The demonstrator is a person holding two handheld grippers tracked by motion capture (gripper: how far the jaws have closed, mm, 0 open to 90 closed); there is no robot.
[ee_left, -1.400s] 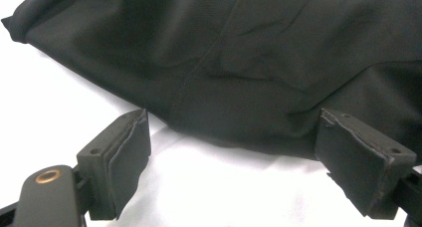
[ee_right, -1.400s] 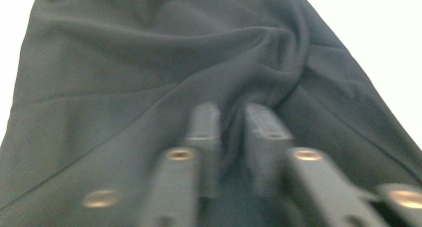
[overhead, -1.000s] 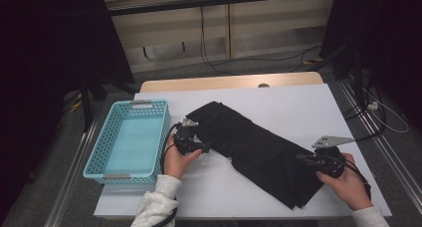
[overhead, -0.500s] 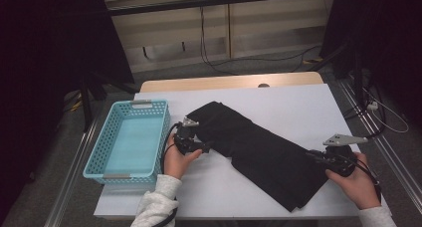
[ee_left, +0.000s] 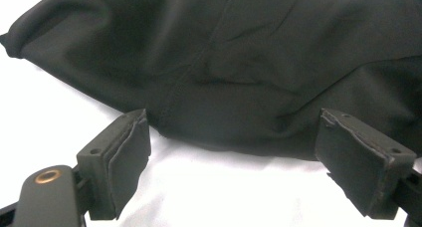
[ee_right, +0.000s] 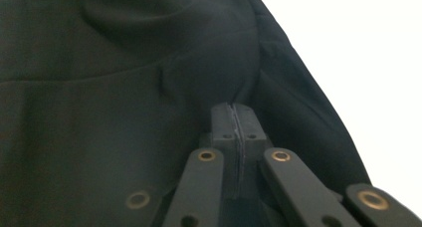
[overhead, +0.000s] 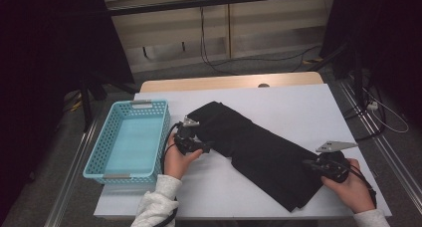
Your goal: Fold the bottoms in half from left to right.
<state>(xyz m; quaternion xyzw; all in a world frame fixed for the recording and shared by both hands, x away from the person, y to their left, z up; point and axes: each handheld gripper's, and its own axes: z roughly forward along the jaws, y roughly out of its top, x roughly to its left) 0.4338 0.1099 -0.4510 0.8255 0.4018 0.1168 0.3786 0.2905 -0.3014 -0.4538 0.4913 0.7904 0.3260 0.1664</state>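
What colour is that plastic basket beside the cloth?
Light blue; the basket shows best in the high view.

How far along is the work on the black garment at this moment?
Done: the black garment lies stretched diagonally on the white table. In hand: the right gripper is shut on fabric near its lower end, while the left gripper stands open at the garment's edge, not yet gripping. Left: probably folding it, then perhaps moving it into the blue basket, which holds nothing yet.

Light-blue perforated basket (overhead: 130, 140) sits on the left part of the white table (overhead: 298, 107); cables (overhead: 214, 53) trail across the floor beyond the table's far edge.
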